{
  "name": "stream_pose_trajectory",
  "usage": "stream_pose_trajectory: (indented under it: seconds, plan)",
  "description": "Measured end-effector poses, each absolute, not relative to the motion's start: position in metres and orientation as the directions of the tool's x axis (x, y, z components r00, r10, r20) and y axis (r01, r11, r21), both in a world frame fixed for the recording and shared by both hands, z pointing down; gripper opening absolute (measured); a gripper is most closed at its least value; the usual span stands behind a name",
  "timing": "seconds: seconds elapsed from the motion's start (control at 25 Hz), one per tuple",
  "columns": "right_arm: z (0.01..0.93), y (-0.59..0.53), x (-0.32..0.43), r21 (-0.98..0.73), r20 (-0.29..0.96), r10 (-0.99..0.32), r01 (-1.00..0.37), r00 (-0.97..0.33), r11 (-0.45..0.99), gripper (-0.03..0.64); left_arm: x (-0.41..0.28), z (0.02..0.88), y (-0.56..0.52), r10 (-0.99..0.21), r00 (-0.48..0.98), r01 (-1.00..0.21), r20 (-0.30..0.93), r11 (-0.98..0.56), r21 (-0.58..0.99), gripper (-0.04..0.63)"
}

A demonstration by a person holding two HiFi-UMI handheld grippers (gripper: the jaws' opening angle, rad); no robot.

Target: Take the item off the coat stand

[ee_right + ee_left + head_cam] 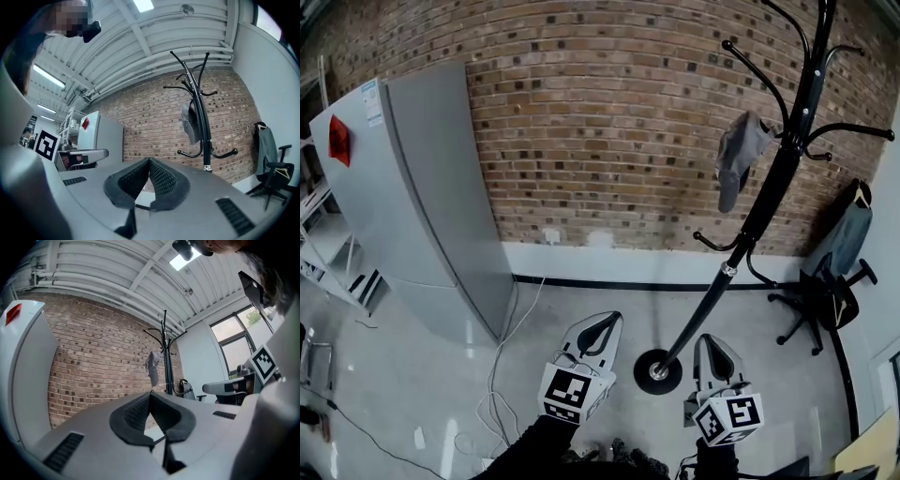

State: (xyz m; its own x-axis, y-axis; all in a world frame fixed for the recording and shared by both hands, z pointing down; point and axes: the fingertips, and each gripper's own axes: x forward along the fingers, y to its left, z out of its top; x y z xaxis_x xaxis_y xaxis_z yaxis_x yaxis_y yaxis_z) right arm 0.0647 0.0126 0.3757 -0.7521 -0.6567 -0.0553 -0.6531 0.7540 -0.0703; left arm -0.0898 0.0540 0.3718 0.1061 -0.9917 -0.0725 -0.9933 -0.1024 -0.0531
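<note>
A black coat stand (766, 202) rises in front of the brick wall, its round base (657, 371) on the floor between my two grippers. A grey cloth item (738, 155) hangs from one of its upper hooks on the left side; the same grey item (152, 367) shows in the left gripper view and again as the grey item (190, 123) in the right gripper view. My left gripper (607, 319) is shut with nothing in it, low and left of the base. My right gripper (711, 342) is also shut and empty, just right of the base. Both point level toward the wall, well short of the item.
A tall grey cabinet (412, 202) with a red tag stands at the left against the brick wall (609, 112). A cable (502, 366) trails on the floor beside it. A black office chair (830, 281) with a grey garment is at the right. Metal shelving (323, 253) is at the far left.
</note>
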Motion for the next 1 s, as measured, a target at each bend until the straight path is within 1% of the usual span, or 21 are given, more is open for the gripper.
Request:
stream_pose_trajectory:
  seconds: [0.2, 0.32, 0.68, 1.0]
  plan:
    - [0.382, 0.011, 0.034, -0.073, -0.040, -0.677, -0.673, -0.735, 0.736, 0.009, -0.124, 0.378, 0.047, -0.991, 0.121, -0.992, -0.063, -0.118, -0.047, 0.005]
    - [0.383, 0.008, 0.027, -0.063, -0.030, -0.689, -0.687, -0.724, 0.724, 0.009, -0.132, 0.383, 0.039, -0.989, 0.141, -0.990, -0.053, -0.139, -0.035, 0.005]
    - [0.385, -0.022, 0.037, -0.075, -0.021, -0.755, -0.752, -0.655, 0.654, 0.009, -0.118, 0.386, -0.004, -0.970, 0.240, -0.971, -0.048, -0.239, -0.026, 0.005]
    - [0.383, -0.065, 0.058, -0.084, -0.025, -0.772, -0.768, -0.635, 0.635, 0.009, -0.100, 0.381, -0.048, -0.965, 0.258, -0.966, -0.049, -0.256, -0.041, 0.005]
